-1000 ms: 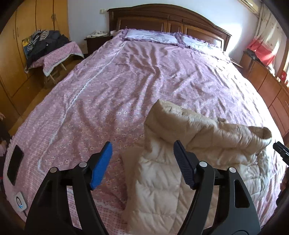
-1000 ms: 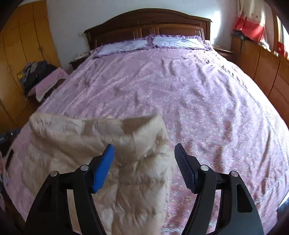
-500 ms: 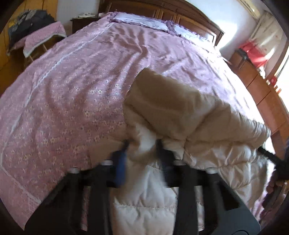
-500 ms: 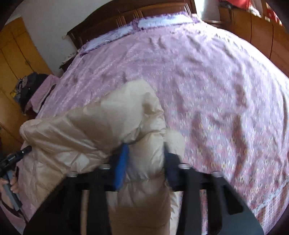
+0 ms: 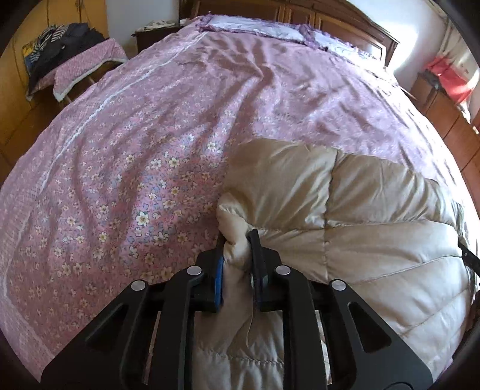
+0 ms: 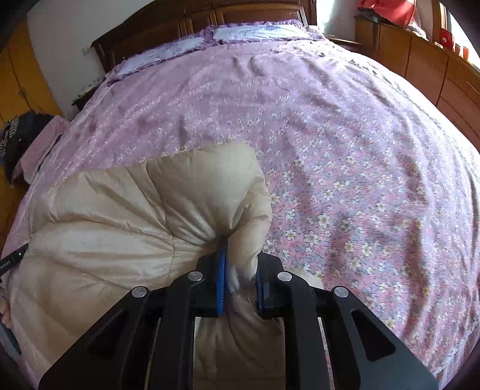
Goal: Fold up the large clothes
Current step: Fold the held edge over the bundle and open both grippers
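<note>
1. Beige quilted jacket (image 5: 345, 216) lies on the near end of the bed (image 5: 150, 135), bunched up, on the pink floral bedspread (image 6: 345, 180).
2. Left gripper (image 5: 237, 240): clamped on a pinch of jacket fabric at the jacket's left edge. Fabric bulges up between the two pads; blue pad on the left, dark pad on the right.
3. Right gripper (image 6: 240, 255): clamped on a fold at the jacket's right edge. Puffed cloth rises above the jaws and spills down between the finger arms.
4. In the left wrist view the jacket fills the near right; bare bedspread runs left and far.
5. In the right wrist view it fills the near left; bare bedspread runs right and far.
6. Far end: two pillows (image 5: 258, 25) against a dark wooden headboard (image 6: 195, 27).
7. Left of the bed: a stool (image 5: 84, 64) with a pink cover and dark clothes piled on it.
8. Right of the bed: wooden cabinets (image 6: 420, 63), red cloth (image 5: 450, 78) near the window.
9. Jacket's near hem runs out of frame under both grippers; can't tell how it lies there.
</note>
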